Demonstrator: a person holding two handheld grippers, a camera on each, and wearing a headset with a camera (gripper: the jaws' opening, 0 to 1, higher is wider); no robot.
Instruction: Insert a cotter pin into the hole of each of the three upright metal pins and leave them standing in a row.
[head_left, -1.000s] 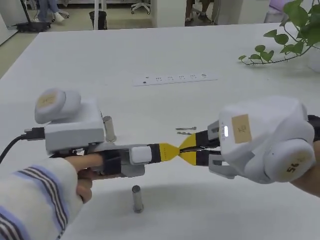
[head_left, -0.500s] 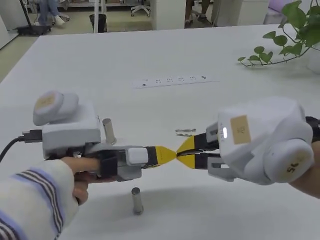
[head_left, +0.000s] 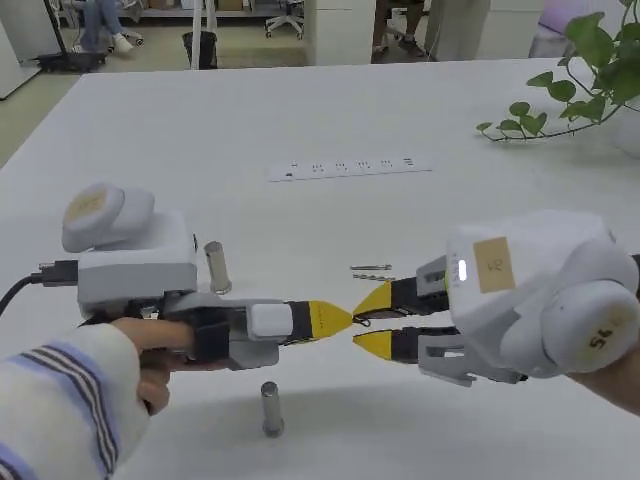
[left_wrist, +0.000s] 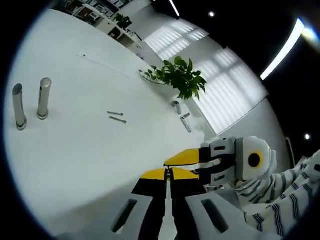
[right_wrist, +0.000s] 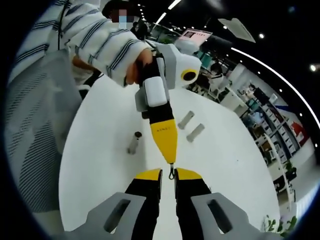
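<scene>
My left gripper (head_left: 340, 320) points right, shut on a thin cotter pin (right_wrist: 171, 173) that sticks out of its yellow tip. Facing it tip to tip, my right gripper (head_left: 366, 322) is open, one jaw above and one below the pin's loop. One upright metal pin (head_left: 270, 408) stands near the front edge, another (head_left: 215, 266) behind the left gripper. The right gripper view has all three metal pins (right_wrist: 134, 142) (right_wrist: 186, 120) (right_wrist: 196, 132) beyond the left gripper (right_wrist: 171, 161). Two spare cotter pins (head_left: 371, 268) lie flat on the table.
A white power strip (head_left: 350, 166) lies across the middle of the white table (head_left: 300, 110). A green plant (head_left: 585, 70) spreads over the far right corner. Chairs and people's legs are beyond the far edge.
My right gripper's jaws have spread apart; a second ago they were closed against the left gripper's tip. The left gripper still holds the cotter pin.
</scene>
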